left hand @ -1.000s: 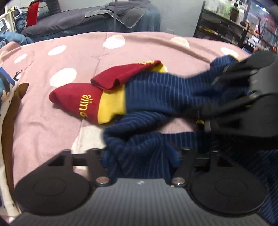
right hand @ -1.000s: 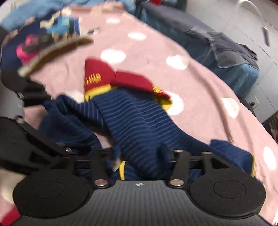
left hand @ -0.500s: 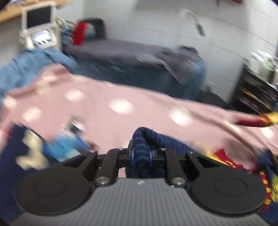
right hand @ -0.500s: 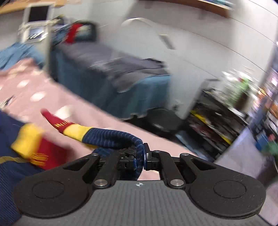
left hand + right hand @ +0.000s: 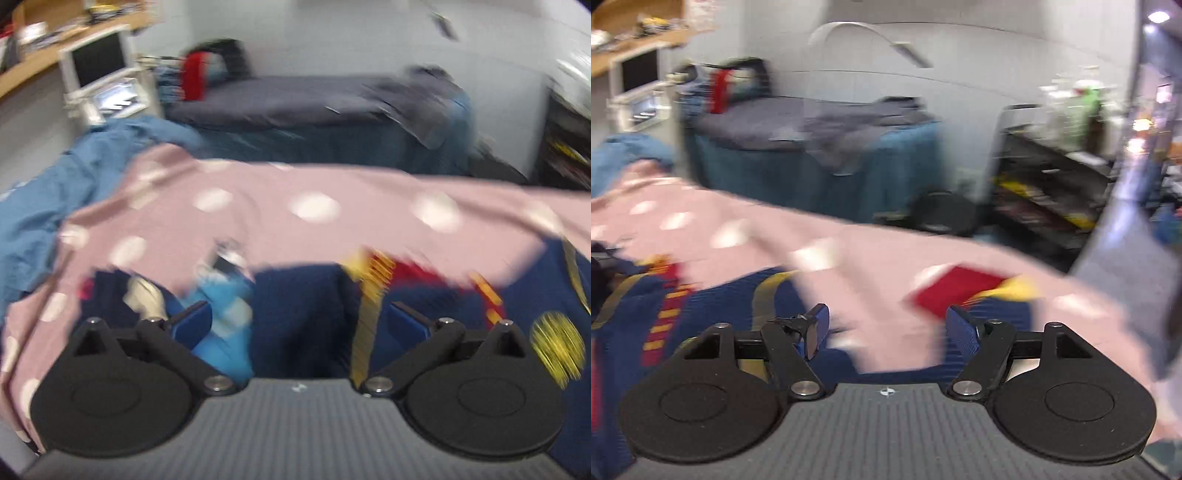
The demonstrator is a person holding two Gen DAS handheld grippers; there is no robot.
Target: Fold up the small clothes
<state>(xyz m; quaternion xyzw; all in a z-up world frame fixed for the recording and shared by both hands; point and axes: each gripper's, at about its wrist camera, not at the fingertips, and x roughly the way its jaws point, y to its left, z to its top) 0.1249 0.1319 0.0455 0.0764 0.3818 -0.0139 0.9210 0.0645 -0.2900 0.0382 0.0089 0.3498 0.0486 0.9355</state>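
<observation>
A small navy striped garment with red and yellow cuffs [image 5: 295, 317] lies spread on the pink polka-dot cloth [image 5: 332, 229]. My left gripper [image 5: 301, 321] is open and empty just above the navy fabric. My right gripper [image 5: 886, 325] is open and empty; navy fabric [image 5: 713, 306] lies to its left and a red and yellow cuff [image 5: 960, 288] just beyond its right finger. Both views are blurred by motion.
A pile of other small clothes, light blue and white [image 5: 221, 314], lies at the left. A blue blanket [image 5: 55, 195] is bunched at the far left. A grey-covered bed [image 5: 812, 147] and a black shelf rack [image 5: 1052, 184] stand behind.
Both grippers were shut on the navy garment, lifting it, half a second ago. Now both have opened and let it go, and it lies spread on the pink cloth.
</observation>
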